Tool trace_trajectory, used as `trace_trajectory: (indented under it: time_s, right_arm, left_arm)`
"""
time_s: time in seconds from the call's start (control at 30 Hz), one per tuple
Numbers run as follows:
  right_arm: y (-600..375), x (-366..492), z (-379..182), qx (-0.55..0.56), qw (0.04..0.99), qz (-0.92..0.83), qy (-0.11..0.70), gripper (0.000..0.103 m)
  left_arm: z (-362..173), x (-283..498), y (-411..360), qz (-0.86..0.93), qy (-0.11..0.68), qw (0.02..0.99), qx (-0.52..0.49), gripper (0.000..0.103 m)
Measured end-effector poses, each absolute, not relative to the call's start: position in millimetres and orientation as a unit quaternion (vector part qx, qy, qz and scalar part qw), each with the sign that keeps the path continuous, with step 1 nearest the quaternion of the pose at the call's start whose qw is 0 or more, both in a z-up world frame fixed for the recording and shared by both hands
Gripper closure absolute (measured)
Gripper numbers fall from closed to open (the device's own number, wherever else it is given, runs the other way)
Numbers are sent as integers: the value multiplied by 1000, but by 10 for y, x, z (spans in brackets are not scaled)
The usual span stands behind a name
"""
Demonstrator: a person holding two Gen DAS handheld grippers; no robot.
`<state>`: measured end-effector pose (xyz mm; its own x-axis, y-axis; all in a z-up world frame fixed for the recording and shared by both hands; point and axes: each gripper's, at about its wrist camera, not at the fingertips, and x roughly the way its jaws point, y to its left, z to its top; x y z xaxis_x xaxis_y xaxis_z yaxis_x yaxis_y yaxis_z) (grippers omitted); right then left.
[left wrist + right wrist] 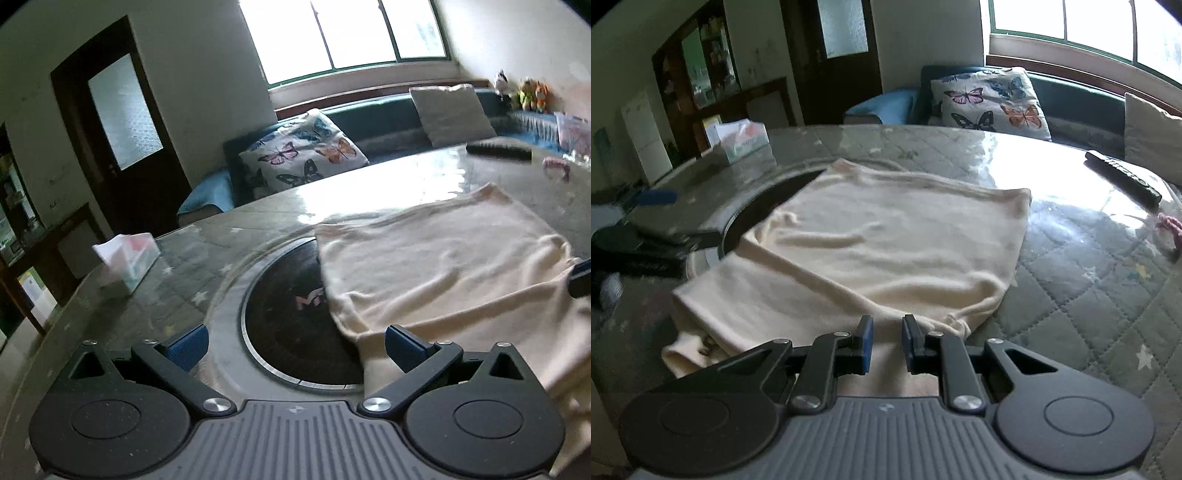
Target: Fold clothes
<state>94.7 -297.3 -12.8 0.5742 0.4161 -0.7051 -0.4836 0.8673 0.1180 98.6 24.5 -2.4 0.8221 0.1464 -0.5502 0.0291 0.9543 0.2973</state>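
Room: a dim living room with a bright window (351, 33) at the far side and a teal sofa carrying a butterfly-print cushion (303, 151).
Desk: a round desk under a glossy quilted grey cover (1089, 295), with a black circular hob (288, 332) sunk in its middle.
Garment: a cream knitted garment (886, 243) lies flat near the middle of the desk, partly over the hob, one layer folded over another at the near edge; I judge it spread this way to keep the folds square.
Left tongs (295, 345): jaws wide, holding nothing, low over the hob just left of the garment's near corner.
Right tongs (887, 343): a narrow gap, nothing between the pads, hovering at the garment's near edge, probably lined up to pinch it.
Clutter: a white tissue box (127, 258) and a black remote control (1123, 177) sit well apart from the garment, leaving folding room.
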Motion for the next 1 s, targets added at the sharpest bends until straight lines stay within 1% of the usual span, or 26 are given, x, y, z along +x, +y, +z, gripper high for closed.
trace_trajectory:
  time_s: [0.23,0.4,0.53,0.6,0.63,0.83,0.93,1.0]
  right_arm:
    - [-2972,818,-20,-78,886,265,372,87]
    - [-2960,751,-110,-97,881,266,379,87]
    - [-2922,614,-37,-116,885,271,361,86]
    - [-2888,553,6,-120,885,282,351,81]
    - [-2869,526,15,-123,884,288,347,76]
    - [-2843,462,-136,-125,880,283,361,76]
    - [-2851,431,-104,-118,882,283,357,70]
    - [-2838,422,-117,-122,882,282,358,70]
  left_arm:
    - [-239,1208,171,22,313,935,168,0]
    - [-322,1209,163,18,314,932,178,0]
    - [-265,1132,153,12,305,935,181,0]
    - [-251,1068,136,8,301,936,184,0]
    - [-245,1035,127,5,299,936,186,0]
    - [-234,776,103,-7,294,934,201,0]
    - [-229,636,109,-13,290,933,214,0]
    - [-226,550,110,-17,287,932,221,0]
